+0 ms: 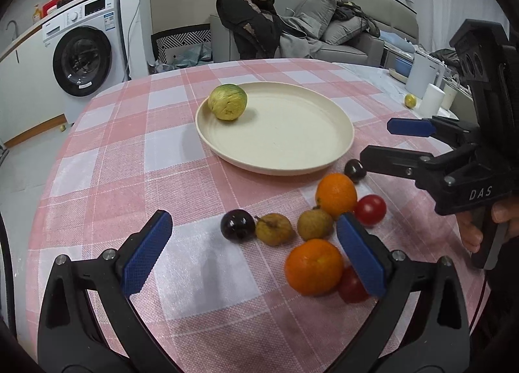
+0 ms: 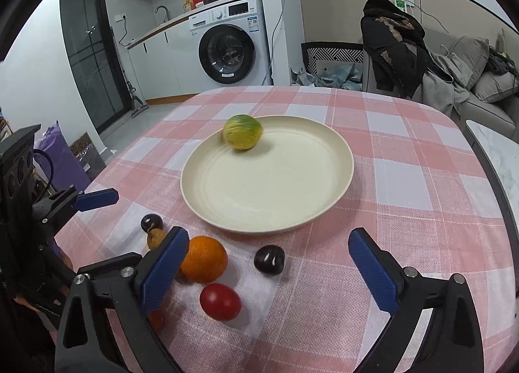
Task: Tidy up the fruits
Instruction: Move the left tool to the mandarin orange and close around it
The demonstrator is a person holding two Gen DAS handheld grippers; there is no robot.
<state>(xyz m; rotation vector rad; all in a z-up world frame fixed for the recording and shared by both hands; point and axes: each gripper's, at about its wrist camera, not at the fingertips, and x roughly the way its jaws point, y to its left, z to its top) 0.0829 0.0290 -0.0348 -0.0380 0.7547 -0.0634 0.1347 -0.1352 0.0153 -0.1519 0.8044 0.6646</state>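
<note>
One green-yellow fruit (image 1: 227, 102) sat on the plate (image 1: 327, 158) while, in front of it, grape (image 1: 237, 224), longans (image 1: 273, 229), oranges (image 1: 313, 267) and soft tomatoes (image 1: 370, 209) waited on the tabletop (image 1: 97, 162), likely light and prone to rolling, needing gentle mid-body pinches from both grippers' spread, empty jaws.

The green-yellow fruit (image 2: 242, 131) on the plate (image 2: 337, 158) is smeared in the right wrist view, so its skin detail is lost there; a red tomato (image 1: 348, 285) in the left wrist view is half covered by the near orange (image 1: 314, 267) and a blue finger pad (image 1: 360, 254); in the right wrist view another red tomato (image 2: 157, 319) only peeks out under the finger pad (image 2: 163, 270), and the brownish fruit (image 2: 155, 237) is partly behind it too; the small yellow thing (image 1: 410, 100) at the far table edge is too tiny to identify; both grippers' bodies run off the bottom edge.
</note>
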